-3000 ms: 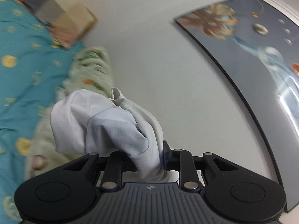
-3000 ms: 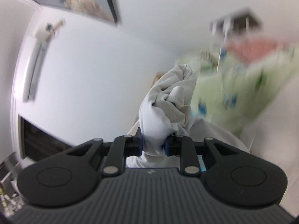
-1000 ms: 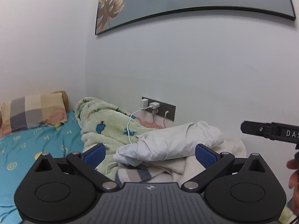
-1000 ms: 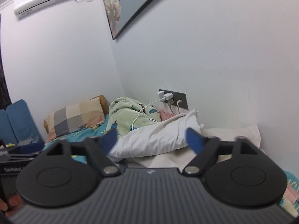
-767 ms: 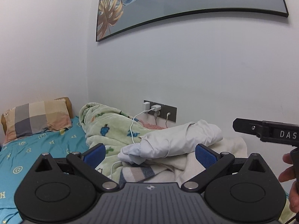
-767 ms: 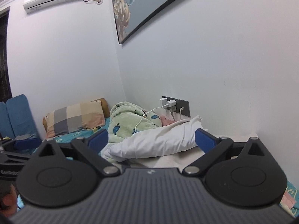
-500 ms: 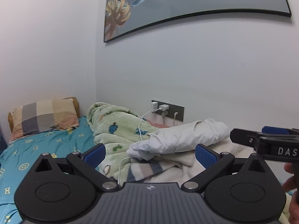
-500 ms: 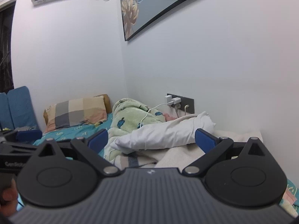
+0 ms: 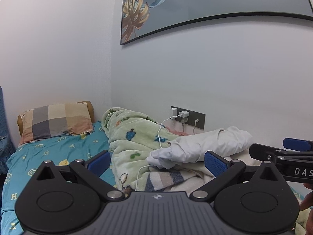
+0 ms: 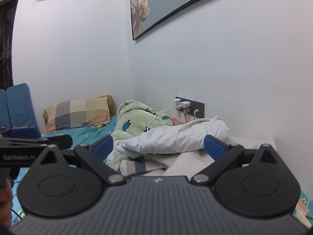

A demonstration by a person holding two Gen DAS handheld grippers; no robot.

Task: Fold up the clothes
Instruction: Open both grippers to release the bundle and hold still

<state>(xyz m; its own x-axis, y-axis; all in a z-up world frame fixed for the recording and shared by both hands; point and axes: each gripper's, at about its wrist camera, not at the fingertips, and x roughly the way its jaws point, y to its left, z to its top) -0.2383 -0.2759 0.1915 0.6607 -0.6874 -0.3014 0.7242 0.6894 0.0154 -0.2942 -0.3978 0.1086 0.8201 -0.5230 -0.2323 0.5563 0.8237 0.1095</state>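
Note:
A white garment (image 9: 203, 146) lies rolled in a long bundle on the bedding near the wall; it also shows in the right wrist view (image 10: 176, 137). My left gripper (image 9: 156, 161) is open and empty, held back from the bundle. My right gripper (image 10: 158, 145) is open and empty, also short of the bundle. The right gripper shows at the right edge of the left wrist view (image 9: 283, 154). The left gripper shows at the left edge of the right wrist view (image 10: 29, 143).
A green fleece blanket (image 9: 133, 135) is heaped left of the garment, with a white charger cable (image 9: 162, 129) running from a wall socket (image 9: 187, 116). A cream blanket (image 10: 195, 160) lies under the garment. A checked pillow (image 9: 54, 121) sits on the blue sheet (image 9: 49, 154).
Three seconds ago both grippers were shut on the white garment. They have let it go onto the bedding, opened, and since drawn back slightly.

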